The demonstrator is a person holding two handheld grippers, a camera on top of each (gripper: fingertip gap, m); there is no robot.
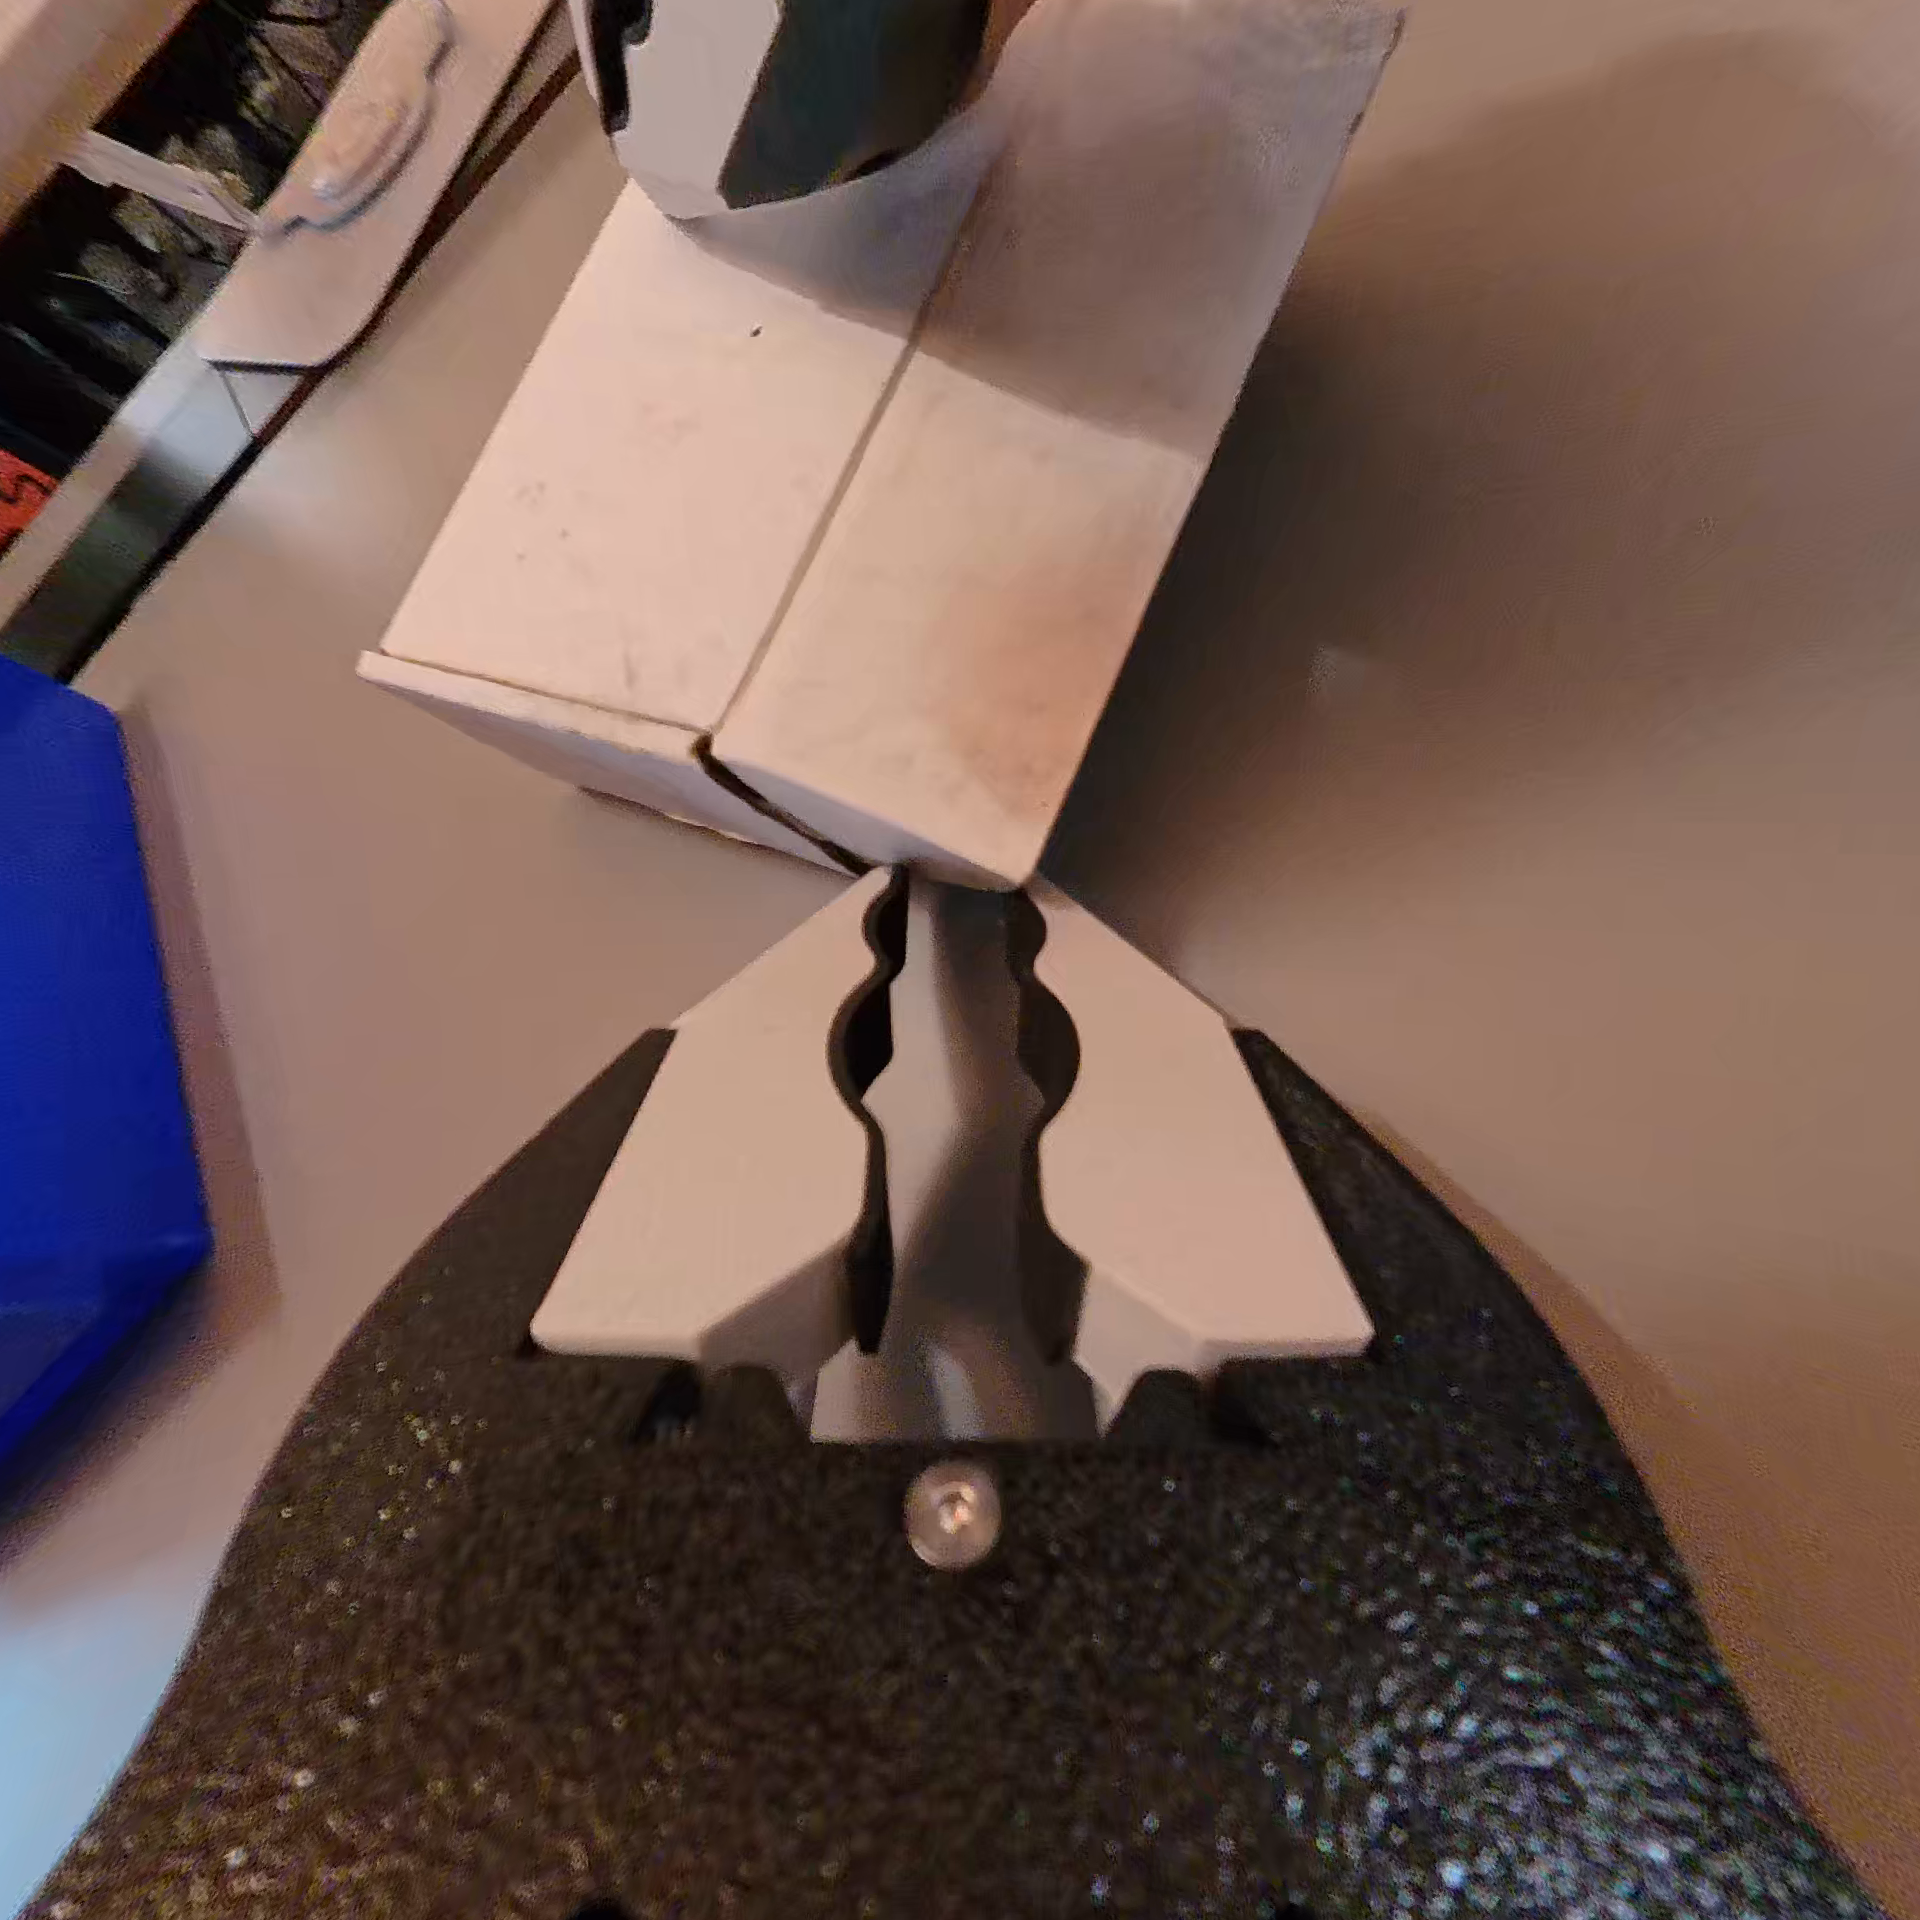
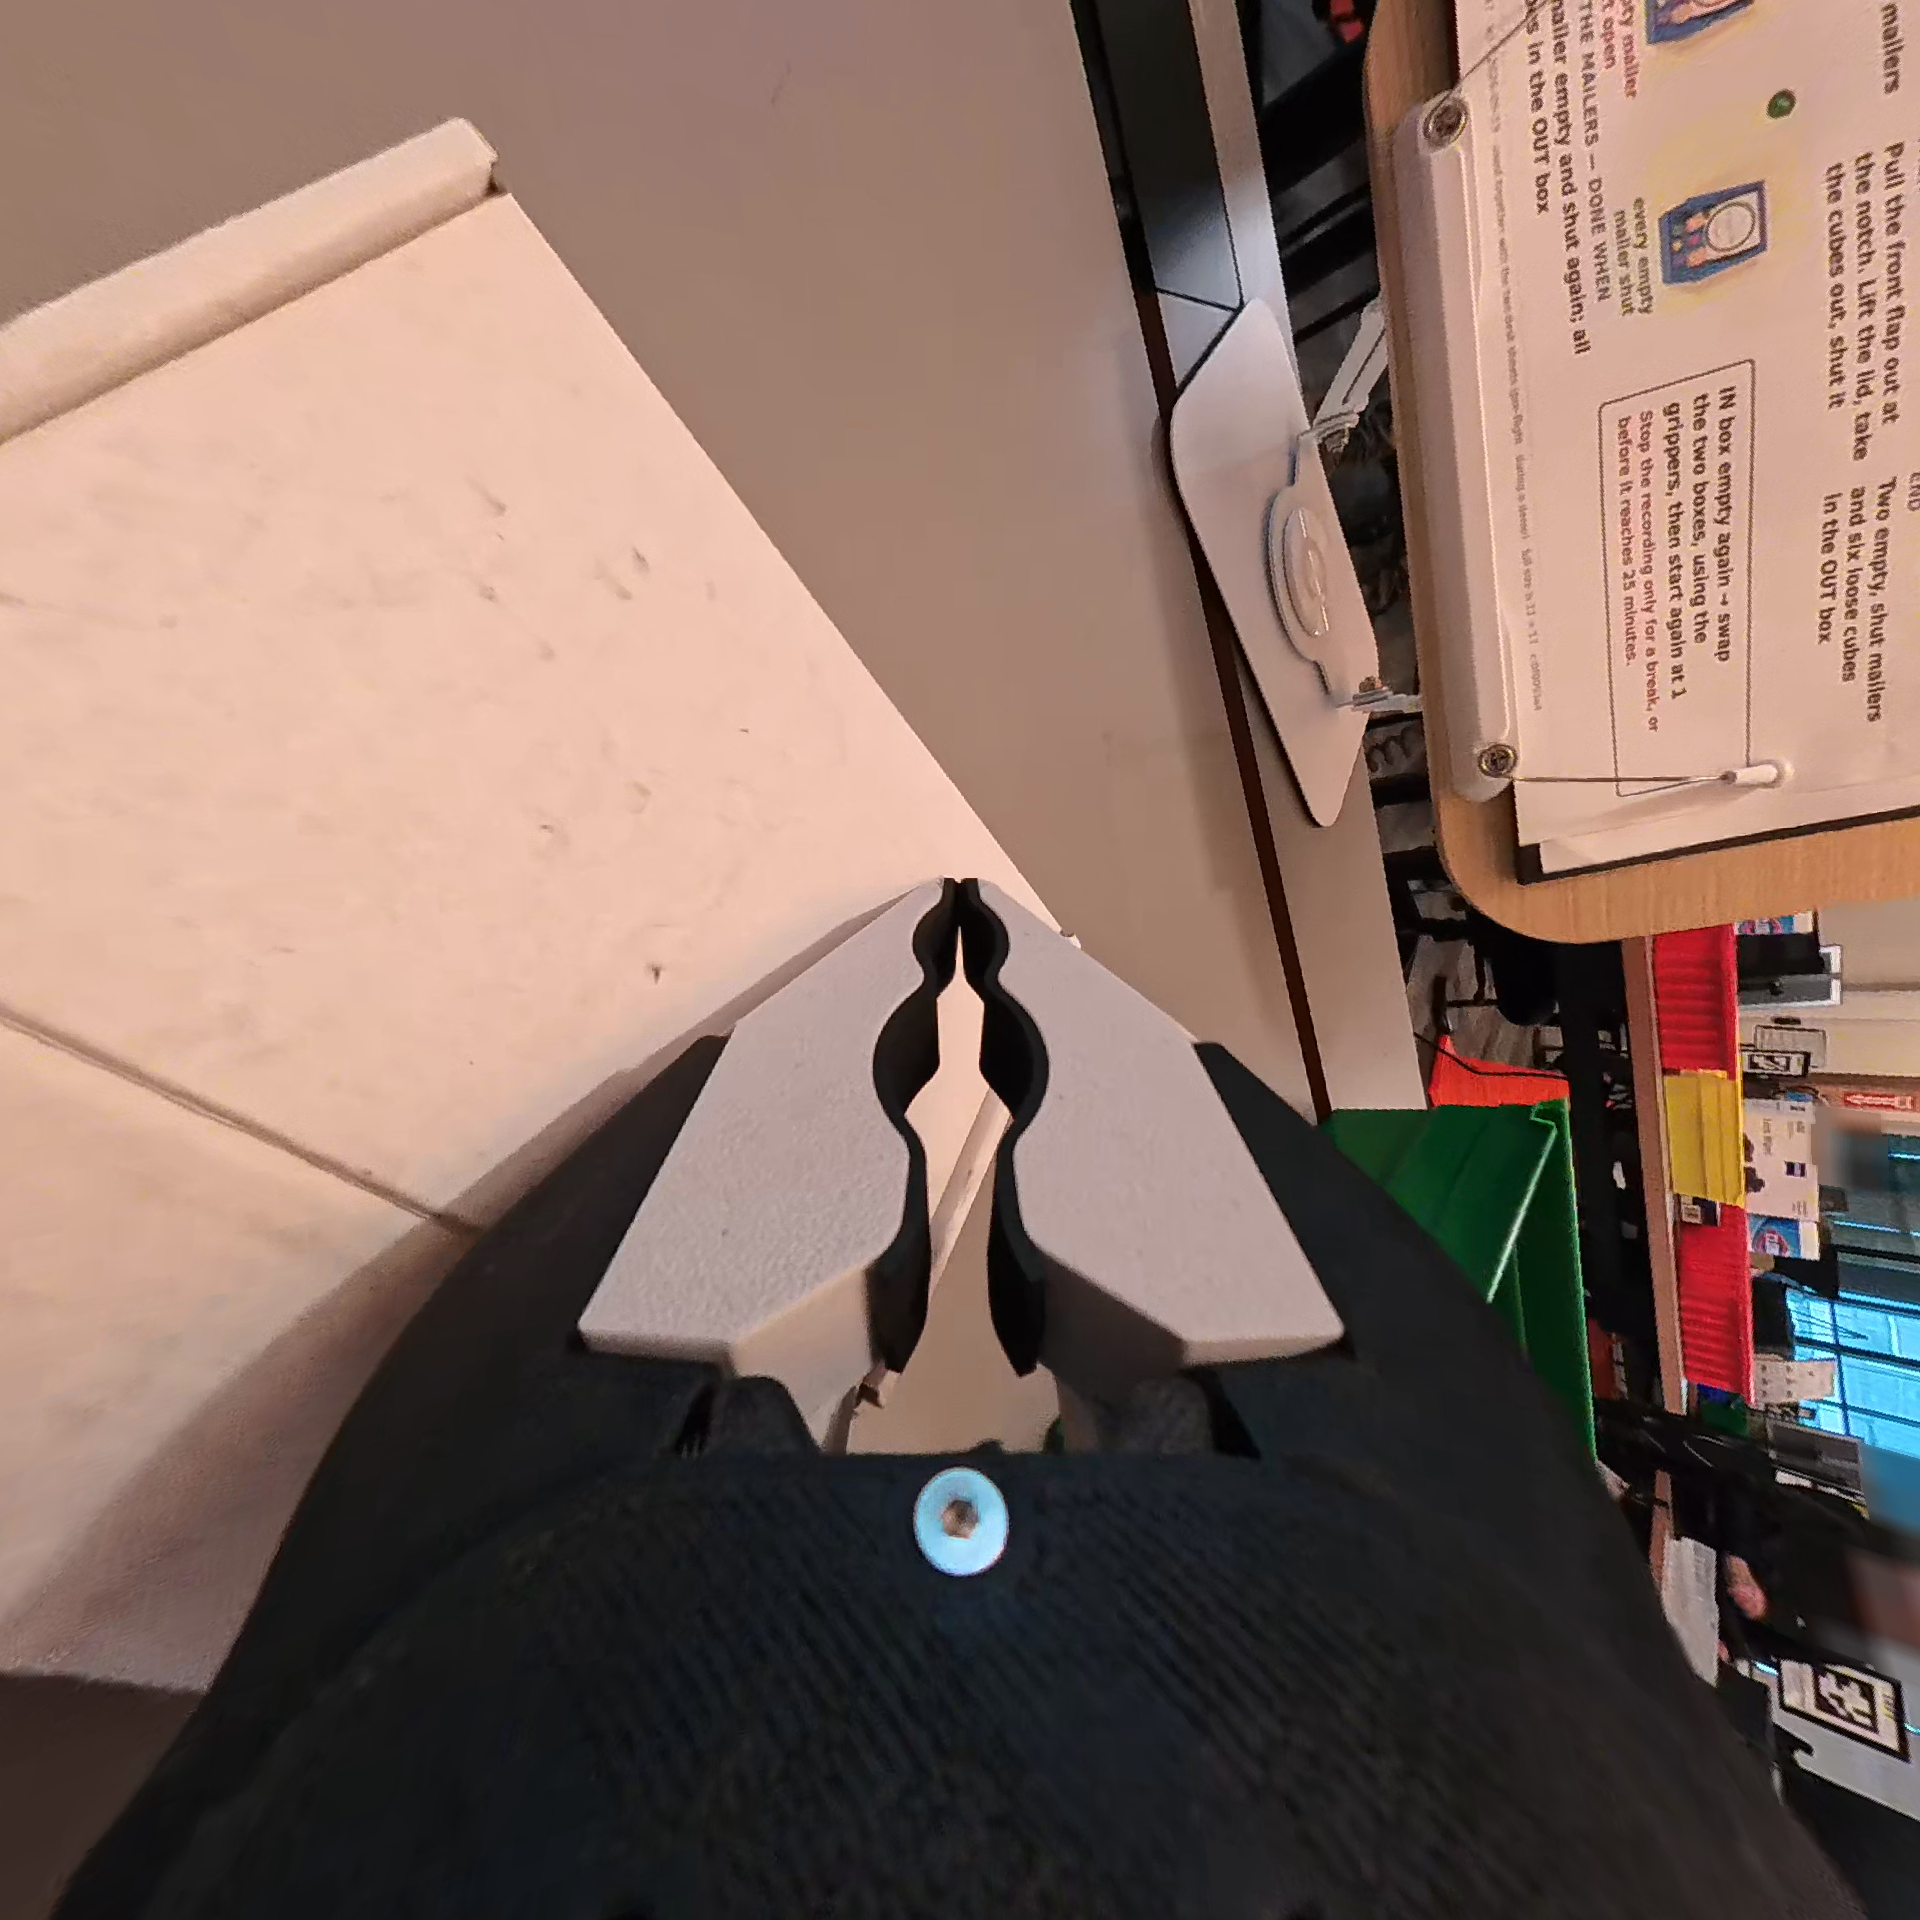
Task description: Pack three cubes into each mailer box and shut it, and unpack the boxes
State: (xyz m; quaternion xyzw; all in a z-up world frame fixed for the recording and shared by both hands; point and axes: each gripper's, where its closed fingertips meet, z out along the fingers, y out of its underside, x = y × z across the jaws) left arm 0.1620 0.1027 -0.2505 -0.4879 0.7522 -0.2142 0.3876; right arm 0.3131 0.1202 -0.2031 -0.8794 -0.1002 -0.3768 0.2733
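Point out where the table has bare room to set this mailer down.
Bare table lies right of the mailer, up to the frame edge. The left is tighter: a blue bin and the table edge border a narrow strip.

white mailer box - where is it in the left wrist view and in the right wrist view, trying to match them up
Left wrist view: the white mailer box fills the upper centre, its near corner at the left gripper tips; the right gripper rests at its far end.
Right wrist view: it fills the left half, under the right gripper.
Shared landmark: the small white pad with a clip at the table's edge.
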